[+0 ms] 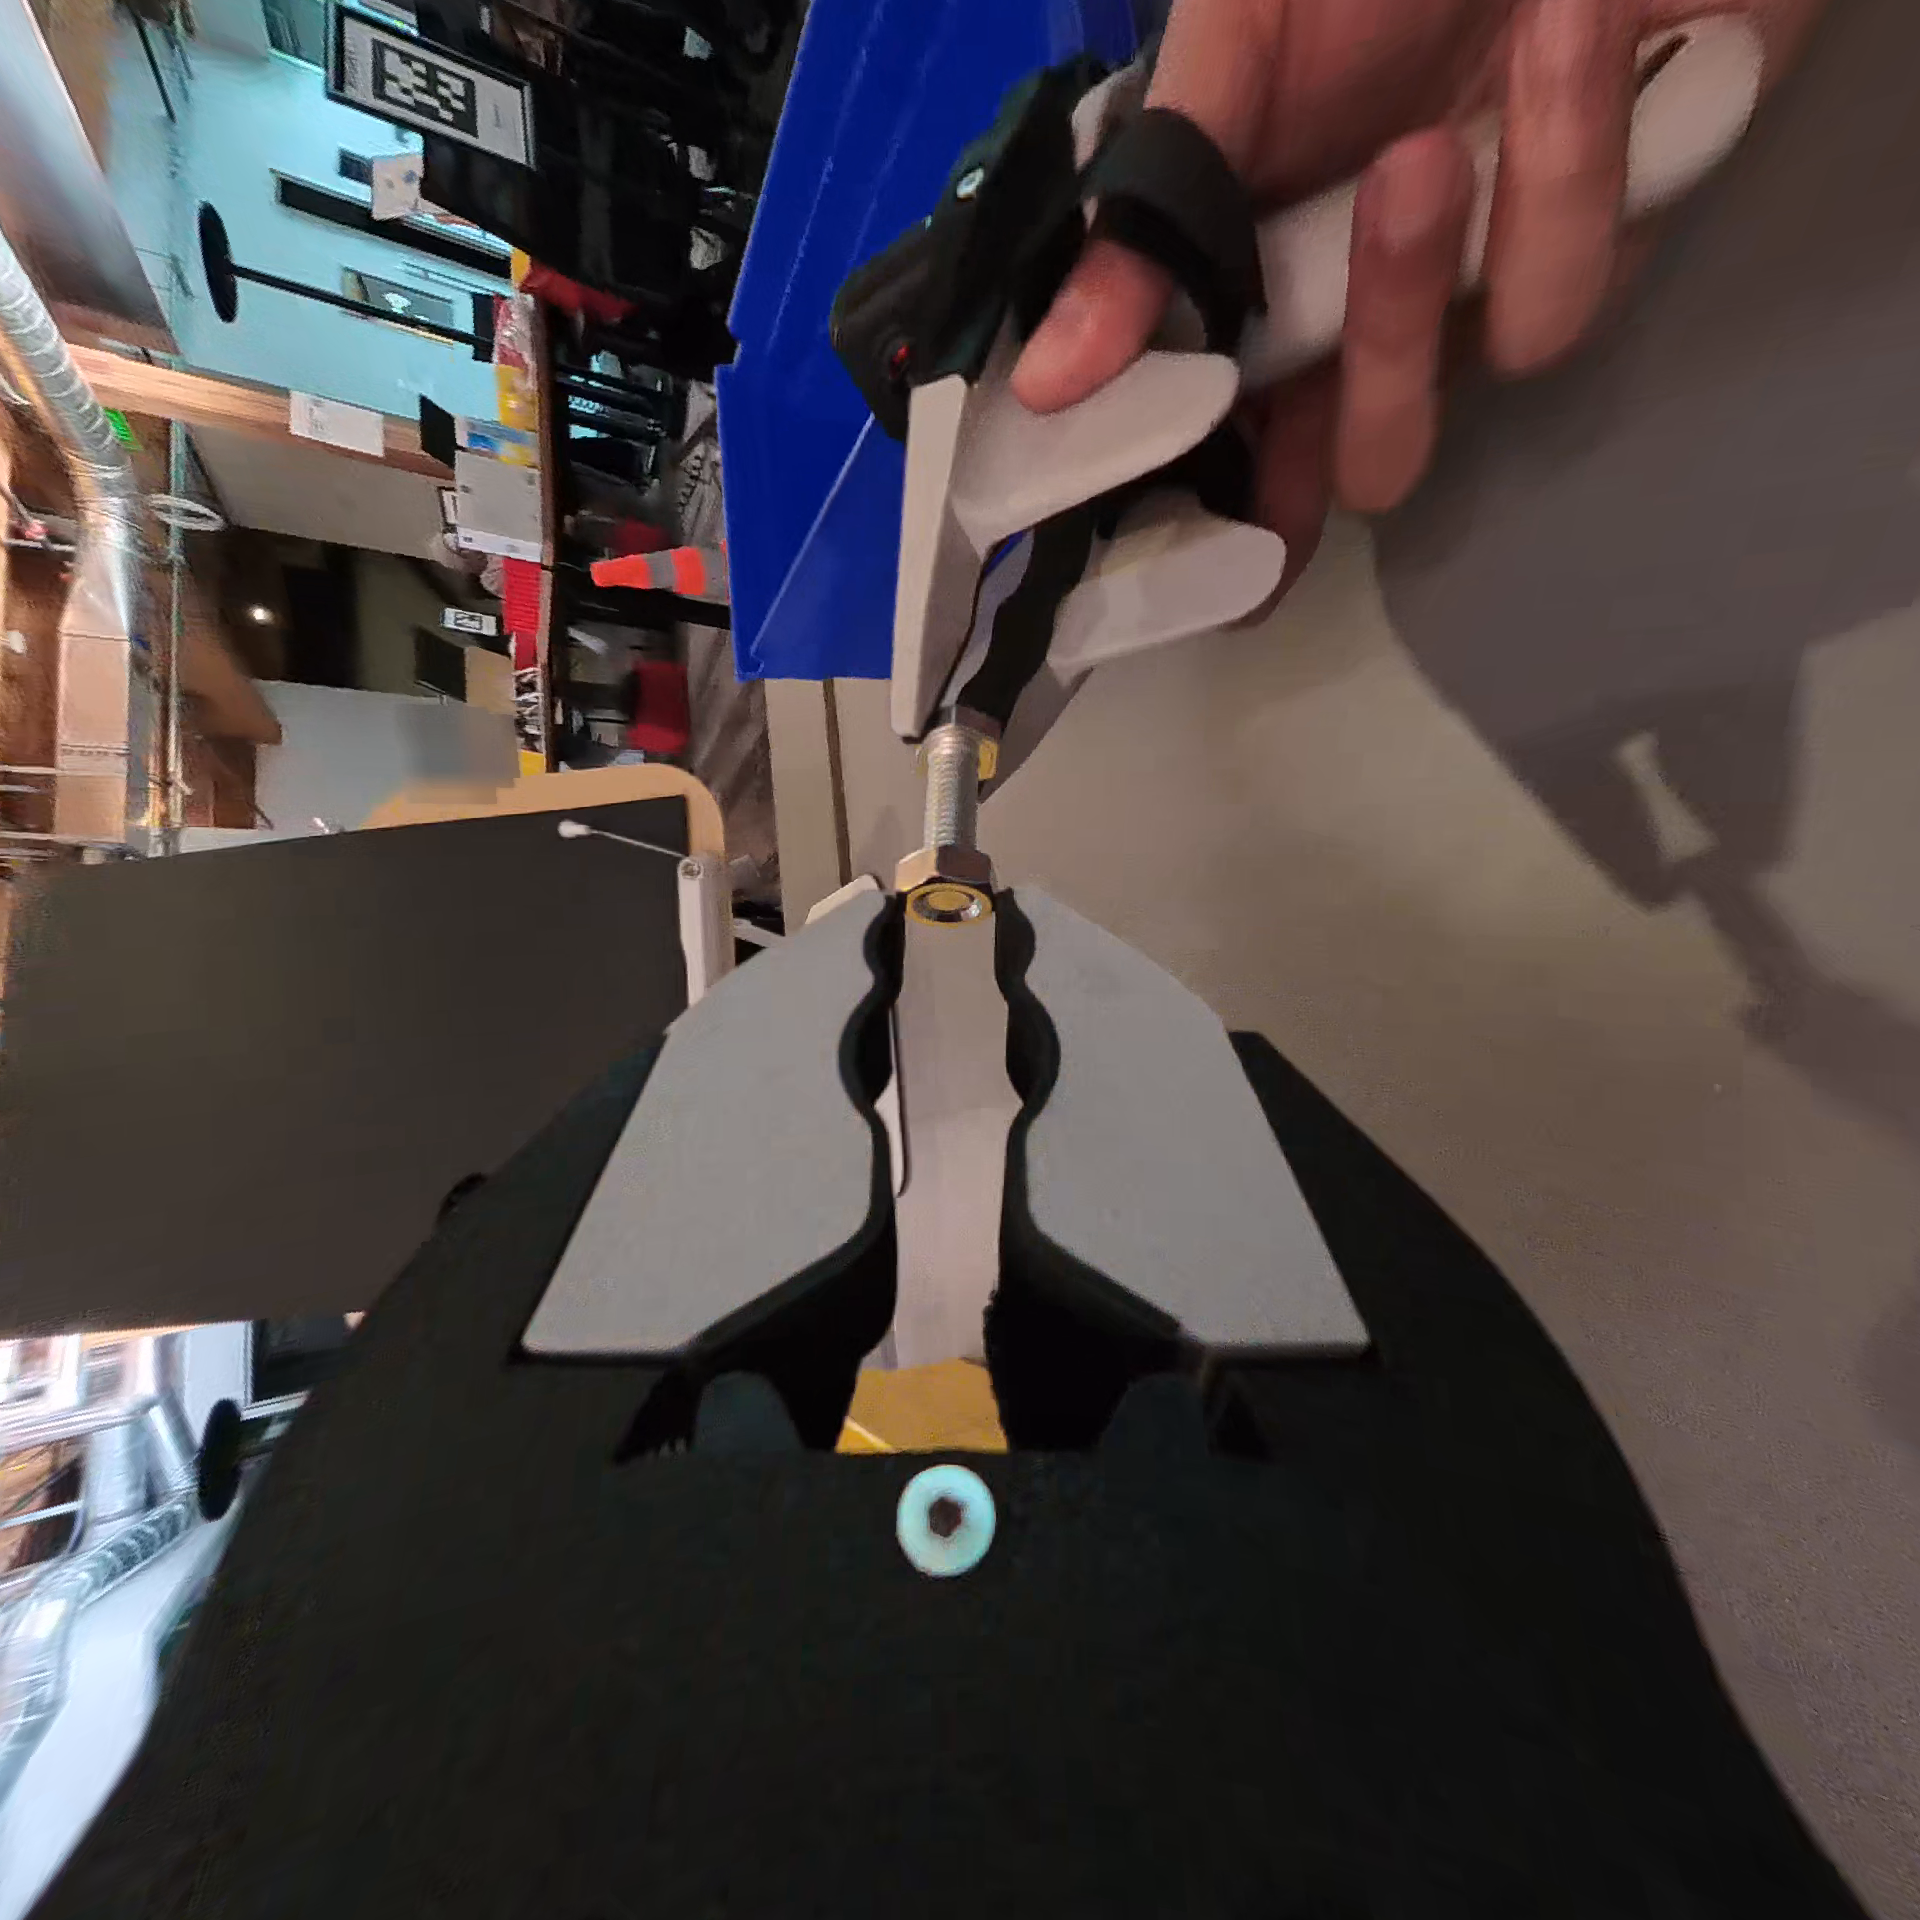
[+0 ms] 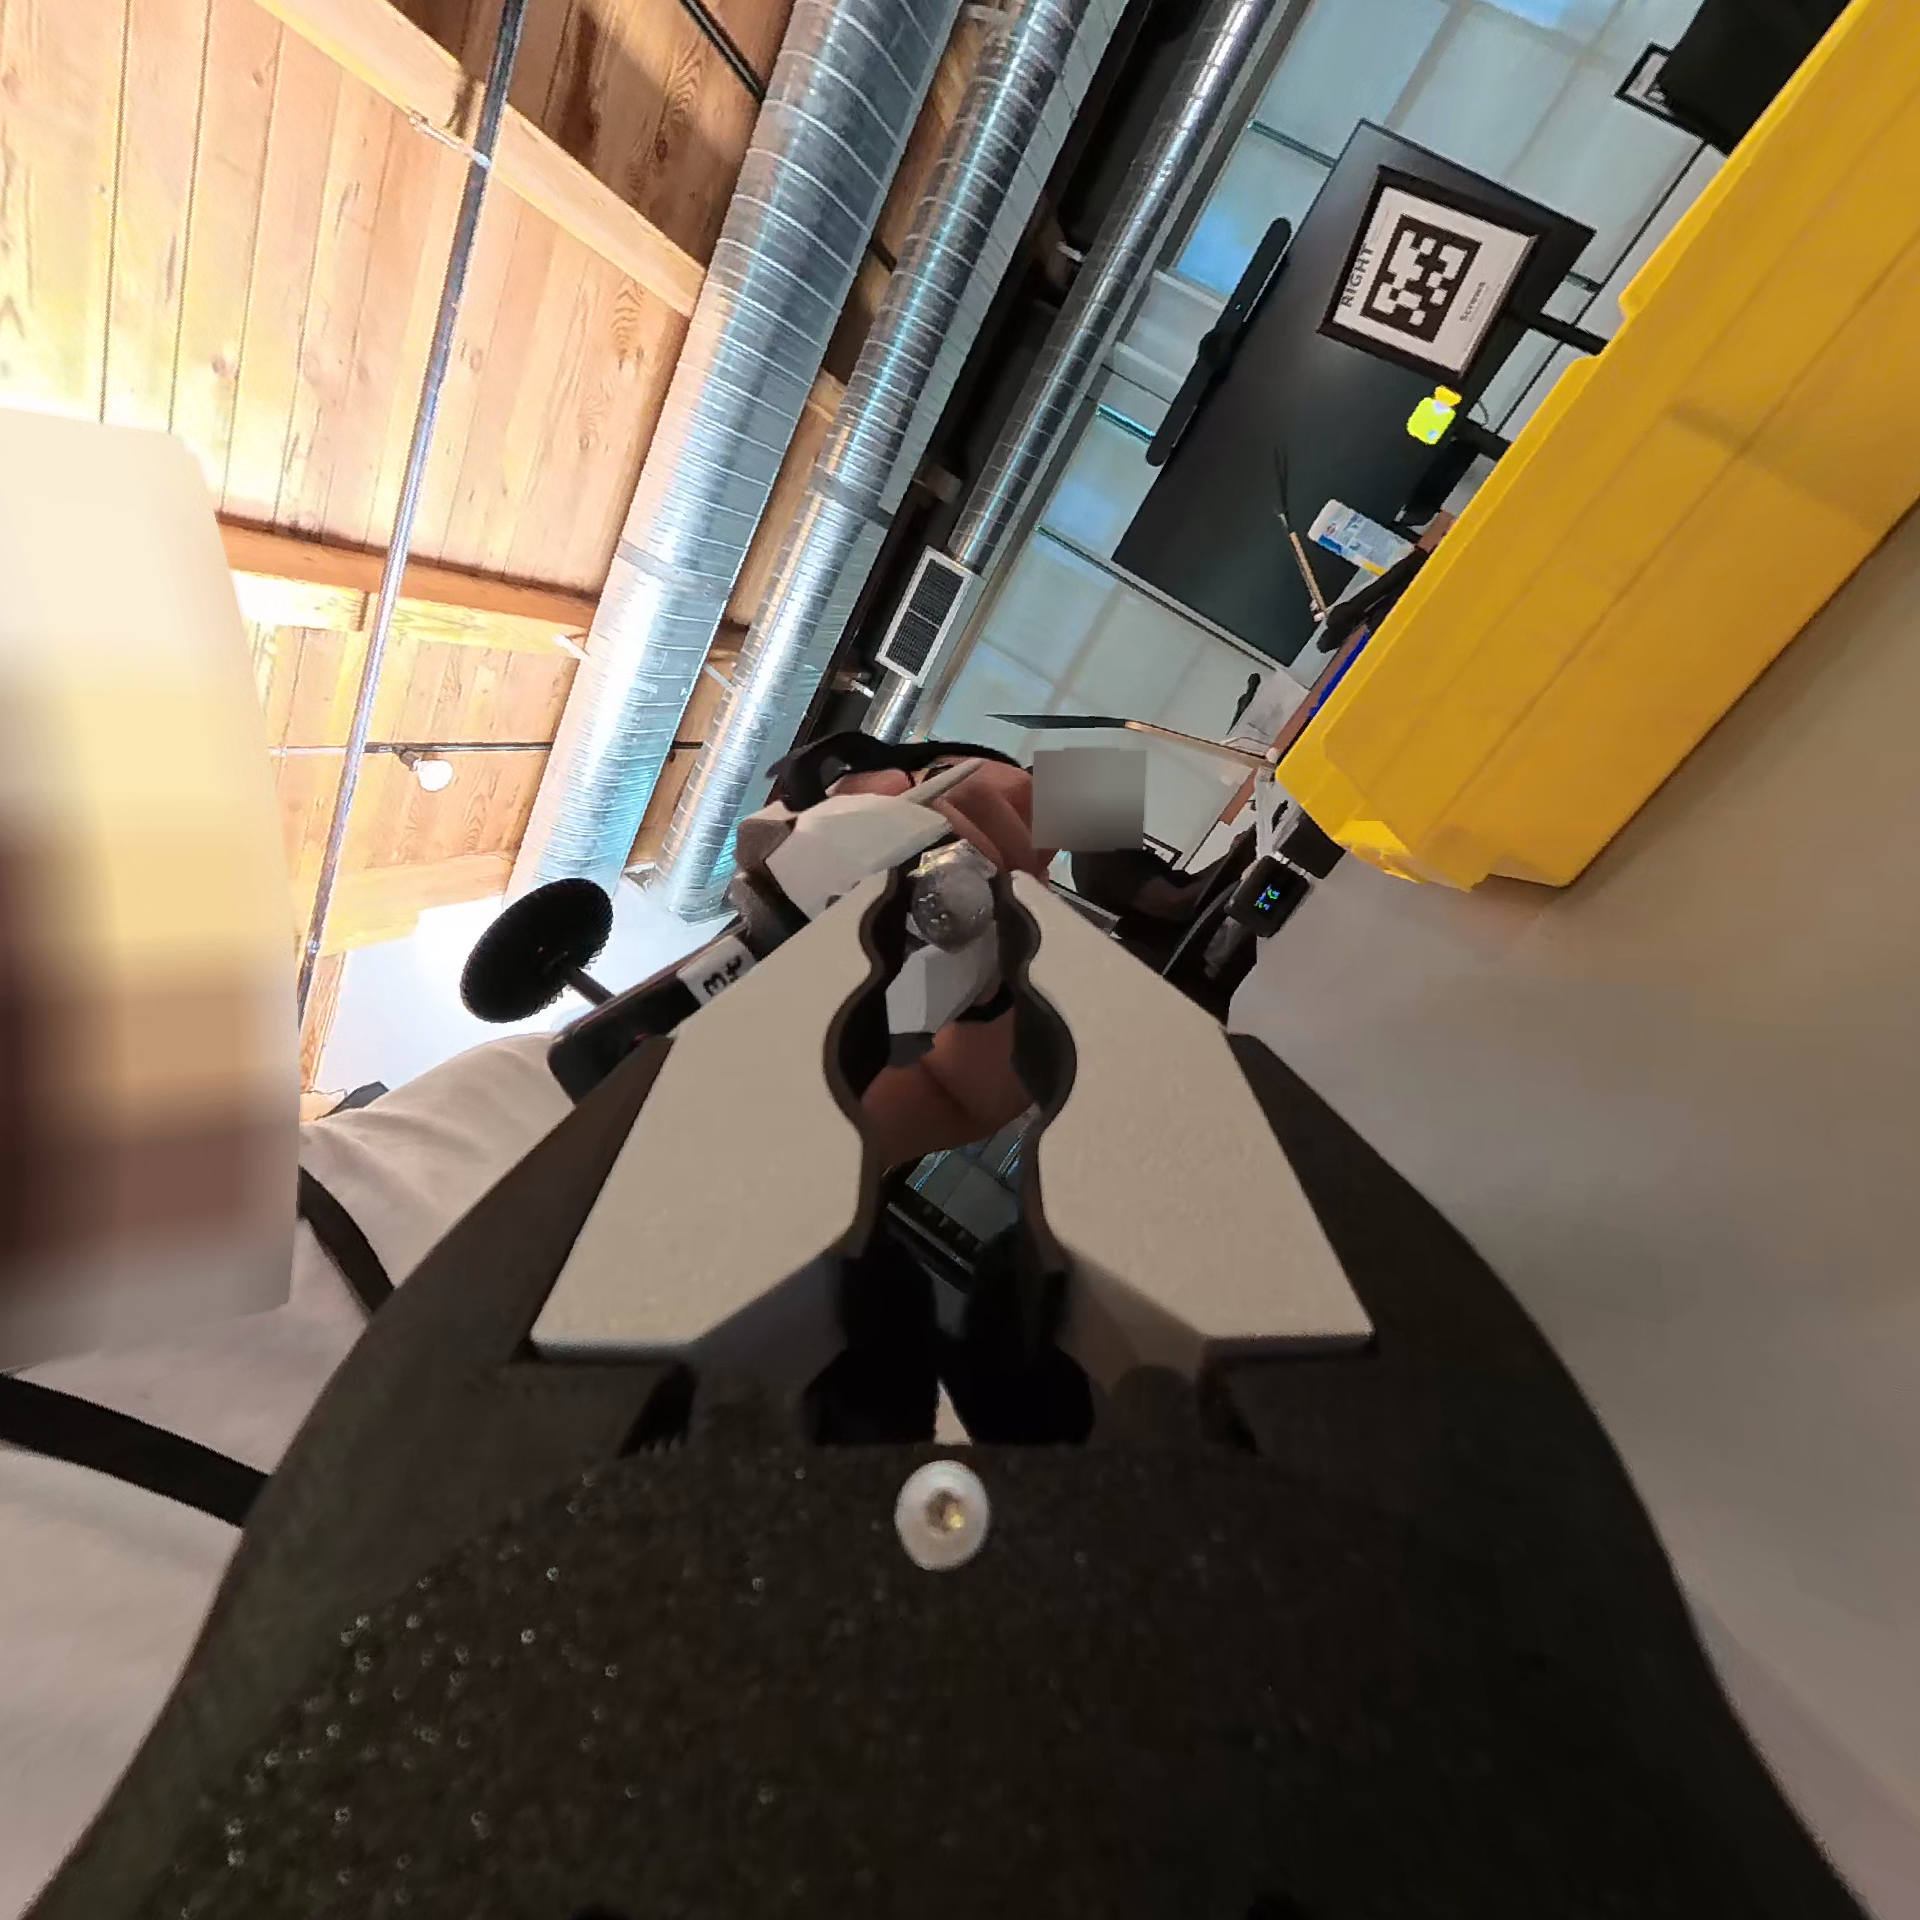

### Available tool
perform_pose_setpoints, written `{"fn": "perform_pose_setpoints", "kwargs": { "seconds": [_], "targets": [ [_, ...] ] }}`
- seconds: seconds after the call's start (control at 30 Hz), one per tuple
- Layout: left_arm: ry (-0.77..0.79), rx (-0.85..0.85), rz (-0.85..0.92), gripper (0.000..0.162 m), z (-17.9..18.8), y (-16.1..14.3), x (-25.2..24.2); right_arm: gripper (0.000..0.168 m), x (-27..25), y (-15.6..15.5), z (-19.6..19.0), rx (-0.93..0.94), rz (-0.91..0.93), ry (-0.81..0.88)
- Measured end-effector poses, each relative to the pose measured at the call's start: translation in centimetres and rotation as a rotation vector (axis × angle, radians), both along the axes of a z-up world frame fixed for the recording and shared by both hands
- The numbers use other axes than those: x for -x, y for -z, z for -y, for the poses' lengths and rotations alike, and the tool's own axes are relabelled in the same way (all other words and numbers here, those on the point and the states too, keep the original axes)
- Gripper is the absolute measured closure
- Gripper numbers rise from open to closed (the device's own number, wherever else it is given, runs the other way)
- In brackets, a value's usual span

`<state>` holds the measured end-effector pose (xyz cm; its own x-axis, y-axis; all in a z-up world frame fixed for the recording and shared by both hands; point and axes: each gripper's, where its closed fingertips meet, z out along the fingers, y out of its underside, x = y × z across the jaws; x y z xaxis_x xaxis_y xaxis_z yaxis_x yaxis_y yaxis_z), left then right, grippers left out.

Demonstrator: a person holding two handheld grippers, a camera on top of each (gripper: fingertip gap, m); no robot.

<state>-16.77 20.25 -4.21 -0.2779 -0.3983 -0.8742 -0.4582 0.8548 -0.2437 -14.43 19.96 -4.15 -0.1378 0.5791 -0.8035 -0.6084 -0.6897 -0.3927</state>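
A workshop with wooden ceiling boards, silver ducts (image 2: pixel 727 436) and a pale counter (image 1: pixel 1403 1039) fills the background, with a blue bin (image 1: pixel 821 395) and a yellow bin (image 2: pixel 1621 582) standing on the counter. The left gripper (image 1: pixel 948 914) has its jaws clamped on a flat metal piece (image 1: pixel 948 1143) with a hex nut (image 1: pixel 943 864) at its far tip. A threaded bolt (image 1: pixel 951 795) runs straight on from that nut, its long axis in line with the left jaws. The right gripper (image 2: pixel 951 914), held in a hand (image 1: pixel 1455 208), has its jaws closed on the bolt's head (image 2: pixel 951 904), though blur there makes the contact uncertain. The two grippers meet end to end.
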Motion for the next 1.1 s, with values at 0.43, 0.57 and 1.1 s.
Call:
{"fn": "perform_pose_setpoints", "kwargs": {
  "seconds": [0.43, 0.57, 1.1],
  "targets": [
    [-0.441, 2.037, 0.410, 0.117, -0.1, -0.2, 0.0, 0.153, -1.0, 0.3, -0.4, -0.041, 0.125, 0.089],
    [-0.533, 2.288, 0.367, 0.121, 0.8, 1.3, -0.1, 0.152, -0.8, 0.5, -0.4, -0.046, 0.162, 0.092],
    [-0.370, 2.242, 0.359, 0.162, 0.4, 0.1, 0.1, 0.153, 0.1, 0.6, -0.3, -0.036, 0.150, 0.070]
  ]
}}
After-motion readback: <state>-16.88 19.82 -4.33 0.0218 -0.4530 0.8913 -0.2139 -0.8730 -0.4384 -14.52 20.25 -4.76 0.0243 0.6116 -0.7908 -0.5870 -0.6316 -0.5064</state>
